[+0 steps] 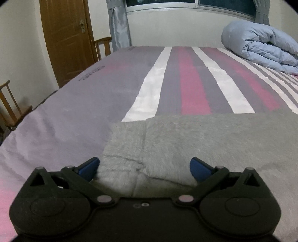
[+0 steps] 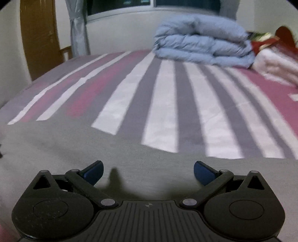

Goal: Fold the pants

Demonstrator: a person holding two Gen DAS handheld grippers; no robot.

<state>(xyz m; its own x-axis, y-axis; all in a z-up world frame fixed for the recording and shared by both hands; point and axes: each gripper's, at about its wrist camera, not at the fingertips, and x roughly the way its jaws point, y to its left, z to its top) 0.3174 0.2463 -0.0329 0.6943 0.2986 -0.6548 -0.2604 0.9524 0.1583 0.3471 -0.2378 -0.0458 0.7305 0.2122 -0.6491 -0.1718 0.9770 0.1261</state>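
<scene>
Two spread grippers [image 1: 144, 168] [image 2: 148, 172] over grey pants [image 1: 204, 141]; bedsheet print [image 1: 93, 72] illegible.

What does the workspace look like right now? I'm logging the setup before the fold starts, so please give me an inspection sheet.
Surface: bed with a striped sheet in grey, pink and white, mostly flat.
Job's things: grey pants lie spread on the near edge; fleecy inside shows at the left end.
Clutter: folded blue duvet at the far side; a red and white bundle beside it.
Grippers: left gripper open over the pants; right gripper open over the pants; neither holds anything.
Cables: nothing seen.
Surroundings: wooden door, chairs, grey curtain, window.
</scene>
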